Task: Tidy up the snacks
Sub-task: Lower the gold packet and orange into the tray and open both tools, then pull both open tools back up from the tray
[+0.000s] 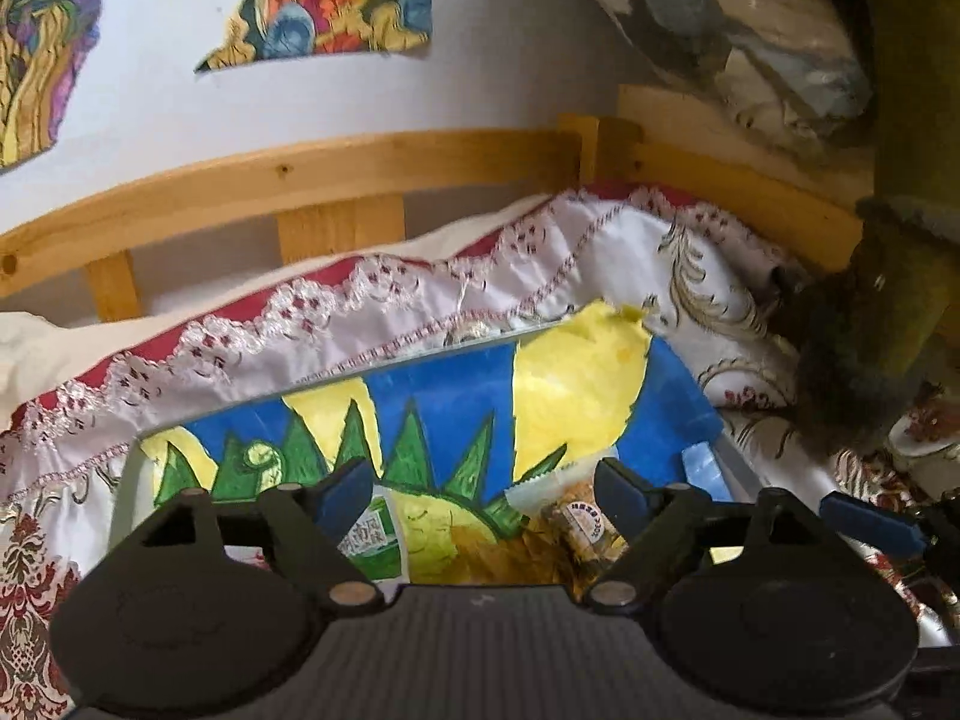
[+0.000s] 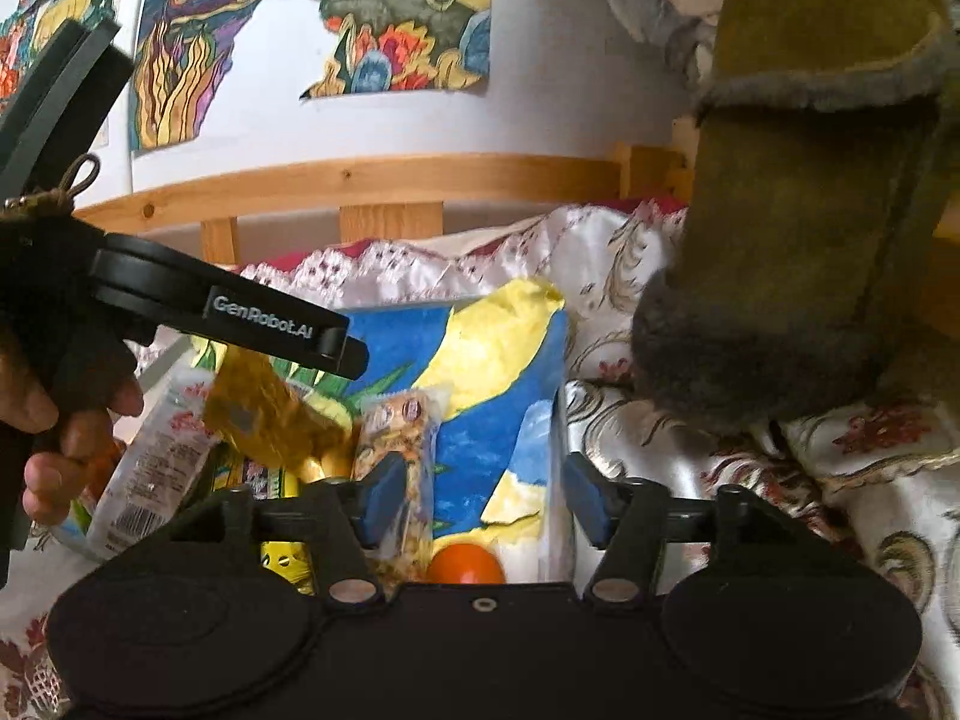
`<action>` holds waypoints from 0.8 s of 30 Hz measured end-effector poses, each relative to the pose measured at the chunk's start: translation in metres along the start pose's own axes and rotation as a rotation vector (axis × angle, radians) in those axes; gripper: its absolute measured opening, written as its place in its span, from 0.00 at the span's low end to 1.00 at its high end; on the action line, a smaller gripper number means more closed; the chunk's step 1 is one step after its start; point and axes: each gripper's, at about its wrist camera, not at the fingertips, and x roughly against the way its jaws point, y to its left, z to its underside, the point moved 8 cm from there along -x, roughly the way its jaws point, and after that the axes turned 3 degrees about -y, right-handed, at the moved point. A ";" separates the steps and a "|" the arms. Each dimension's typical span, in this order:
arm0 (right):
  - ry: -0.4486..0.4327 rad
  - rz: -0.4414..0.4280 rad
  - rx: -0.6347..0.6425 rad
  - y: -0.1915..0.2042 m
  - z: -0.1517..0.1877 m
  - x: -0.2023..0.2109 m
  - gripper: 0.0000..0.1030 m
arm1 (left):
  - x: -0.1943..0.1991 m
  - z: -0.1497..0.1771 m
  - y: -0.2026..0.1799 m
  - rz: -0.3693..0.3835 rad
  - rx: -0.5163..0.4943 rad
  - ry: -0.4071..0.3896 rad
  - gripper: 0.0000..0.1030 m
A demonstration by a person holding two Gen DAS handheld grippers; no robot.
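Left claw (image 1: 483, 489) apart, nothing between pads, hanging over the box (image 1: 456, 396). Right claw (image 2: 480, 495) apart too, empty, a granola bar (image 2: 399, 450) just beside its left pad. Snacks sit in the painted box (image 2: 498, 360): gold pouch (image 2: 264, 414), white pack (image 2: 150, 468), orange ball (image 2: 467, 564). Box on the bedspread (image 2: 690, 468).

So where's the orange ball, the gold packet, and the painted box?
orange ball (image 2: 467, 564): right wrist view, on its rounded top.
gold packet (image 2: 264, 414): right wrist view, on the middle of its foil face.
painted box (image 1: 444, 396): left wrist view, on its blue inner wall.
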 end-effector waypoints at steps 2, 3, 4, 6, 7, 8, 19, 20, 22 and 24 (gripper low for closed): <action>-0.019 0.001 -0.015 -0.001 -0.005 0.007 0.73 | 0.011 -0.002 0.002 -0.005 0.007 -0.031 0.89; -0.034 0.002 -0.024 -0.002 -0.009 0.012 0.75 | 0.017 -0.003 0.004 -0.013 0.010 -0.049 0.93; -0.045 0.003 -0.029 -0.003 -0.013 0.016 0.78 | 0.024 -0.004 0.005 -0.021 0.012 -0.067 0.95; -0.064 0.006 -0.029 -0.002 -0.021 0.026 0.81 | 0.038 -0.006 0.007 -0.038 0.014 -0.105 0.97; -0.071 0.006 -0.028 -0.001 -0.024 0.030 0.83 | 0.045 -0.008 0.009 -0.045 0.018 -0.121 0.97; -0.080 0.006 -0.027 0.000 -0.029 0.036 0.85 | 0.052 -0.009 0.011 -0.051 0.024 -0.136 0.98; -0.139 -0.019 0.015 0.024 -0.064 0.099 0.97 | 0.143 -0.010 0.040 -0.144 0.122 -0.267 0.99; -0.144 -0.021 0.021 0.026 -0.066 0.104 0.97 | 0.151 -0.009 0.042 -0.152 0.130 -0.277 0.99; -0.152 -0.024 0.032 0.031 -0.070 0.116 0.98 | 0.166 -0.005 0.047 -0.170 0.141 -0.294 0.99; -0.160 -0.027 0.042 0.036 -0.073 0.126 0.99 | 0.180 -0.001 0.051 -0.192 0.142 -0.311 1.00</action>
